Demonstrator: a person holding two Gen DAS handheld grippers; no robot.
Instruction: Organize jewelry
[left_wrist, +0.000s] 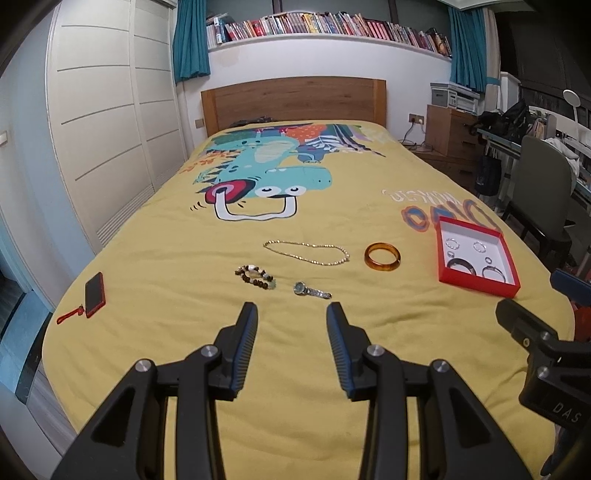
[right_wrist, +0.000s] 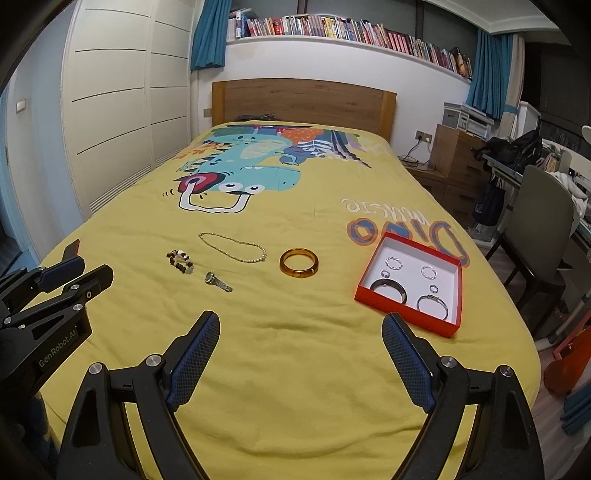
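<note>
Both sets of tongs hang above the near end of the bed (left_wrist: 147, 369), and neither carries anything: the left tongs (left_wrist: 291, 314) stand parted with the watch (left_wrist: 311, 289) lying just ahead of them, and the right tongs (right_wrist: 301, 325) gape wider, aimed between the loose pieces and the red box (right_wrist: 406, 314). That split looks deliberate, left side nearer the scattered jewelry, right side nearer the box that likely receives it. Count on the yellow cover: four loose pieces, one pearl necklace (left_wrist: 306, 252) laid in a loop, one amber bangle (left_wrist: 382, 257) flat beside it, one beaded bracelet (left_wrist: 255, 277) and the one watch, all apart from each other so each can be picked singly. Inside the box, six pieces by my count: two dark or silver bangles along the near wall and four small rings behind them, though the smallest are hard to make out. One red phone (left_wrist: 95, 289) sits well off to the left.
</note>
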